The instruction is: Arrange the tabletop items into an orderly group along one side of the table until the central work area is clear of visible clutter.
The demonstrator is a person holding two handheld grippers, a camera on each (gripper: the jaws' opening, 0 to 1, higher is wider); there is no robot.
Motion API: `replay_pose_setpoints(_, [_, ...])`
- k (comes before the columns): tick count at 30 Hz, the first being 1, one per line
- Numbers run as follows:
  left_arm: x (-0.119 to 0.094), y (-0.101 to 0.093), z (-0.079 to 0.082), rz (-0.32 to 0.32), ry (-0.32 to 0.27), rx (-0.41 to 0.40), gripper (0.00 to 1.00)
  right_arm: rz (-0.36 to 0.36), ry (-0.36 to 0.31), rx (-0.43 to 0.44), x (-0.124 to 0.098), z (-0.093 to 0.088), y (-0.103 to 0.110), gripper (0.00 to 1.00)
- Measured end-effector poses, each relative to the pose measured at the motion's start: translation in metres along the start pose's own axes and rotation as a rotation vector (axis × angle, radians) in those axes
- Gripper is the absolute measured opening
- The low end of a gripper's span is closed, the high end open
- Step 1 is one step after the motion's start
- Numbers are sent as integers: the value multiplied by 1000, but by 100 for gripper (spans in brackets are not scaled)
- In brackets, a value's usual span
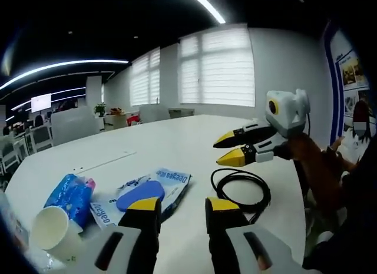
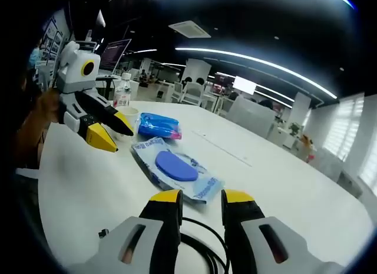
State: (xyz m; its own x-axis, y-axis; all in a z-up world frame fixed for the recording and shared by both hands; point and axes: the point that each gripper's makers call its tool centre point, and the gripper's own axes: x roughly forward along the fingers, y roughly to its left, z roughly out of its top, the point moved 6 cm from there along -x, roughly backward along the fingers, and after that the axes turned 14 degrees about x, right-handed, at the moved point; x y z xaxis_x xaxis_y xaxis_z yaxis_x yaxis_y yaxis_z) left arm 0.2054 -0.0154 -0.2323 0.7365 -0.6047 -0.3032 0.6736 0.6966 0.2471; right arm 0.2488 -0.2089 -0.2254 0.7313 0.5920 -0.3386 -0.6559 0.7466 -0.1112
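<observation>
White and wide, the worktop [image 1: 177,144] stands in an office with shuttered windows [image 1: 218,68]. Both tools hover above it with jaws parted and nothing between them: the left tool [image 1: 183,212] and the right tool [image 2: 202,204]. Ahead of the left tool lies a flat packet with a blue disc [image 1: 141,193], a blue pouch [image 1: 70,194] and paper cup [image 1: 50,228] beside it. A coiled black cable [image 1: 241,188] lies apart, nearer the right tool.

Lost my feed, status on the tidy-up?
Left tool and right tool open, holding nothing. Wipes pack, blue packet, paper cup, black cable lie spread on the table. Nothing blocking.
</observation>
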Motion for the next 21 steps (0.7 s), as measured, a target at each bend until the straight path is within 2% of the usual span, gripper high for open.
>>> replay_pose_setpoints(5, [-4,4,-3,11,2,-16,33,30,6,-11,12,8,5,25])
replay_pose_setpoints(8, [-9,7,-5,30,4,-14,37,46,17,-31,19,13,10,28])
replay_pose_setpoints(14, [-16,13,-2,57,-19,-34,39,76,17,-52,31,24,18,31])
replay_pose_setpoints(21, [-22,21,-2,95,-13,-43,49,110,24,-58,46,35,24,32])
